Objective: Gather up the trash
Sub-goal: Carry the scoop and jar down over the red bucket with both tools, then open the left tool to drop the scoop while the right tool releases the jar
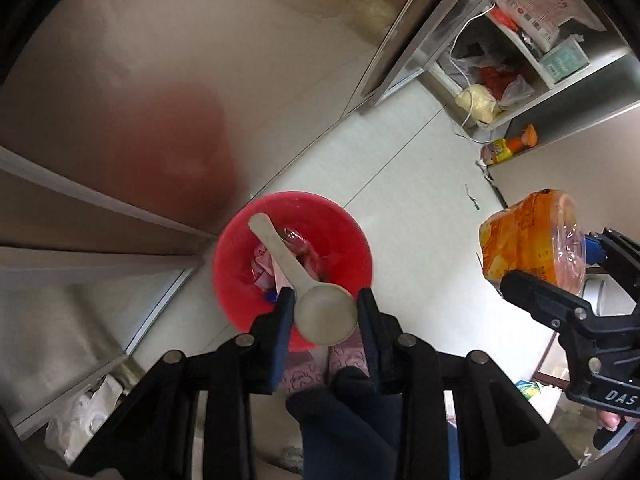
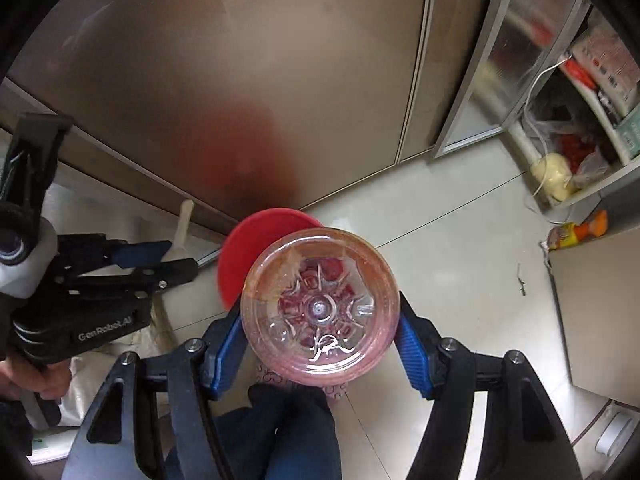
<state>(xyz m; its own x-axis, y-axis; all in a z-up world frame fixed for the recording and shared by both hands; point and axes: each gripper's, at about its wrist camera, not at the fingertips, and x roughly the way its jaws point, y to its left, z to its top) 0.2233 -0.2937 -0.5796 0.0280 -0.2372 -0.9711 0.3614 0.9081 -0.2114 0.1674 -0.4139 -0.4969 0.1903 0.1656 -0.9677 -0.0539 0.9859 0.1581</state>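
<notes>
white plastic spoon (image 1: 316,304) sits nearest the left wrist camera, its bowl pinched between the left gripper (image 1: 325,310) fingers, handle pointing out over the red bin (image 1: 240,252) on the floor. bin already has pink wrappers (image 1: 280,264) inside. right gripper (image 2: 320,322) is clamped around a clear plastic bottle (image 2: 320,304) with an orange label, bottom facing the camera, hanging beside the bin and partly over its rim. step in hand looks like dropping both in. best bet: centre each over the opening, lower close, then let the fingers spread, spoon first so the bottle doesn't knock it out. another bottle (image 1: 508,148) lies by the cabinet.
</notes>
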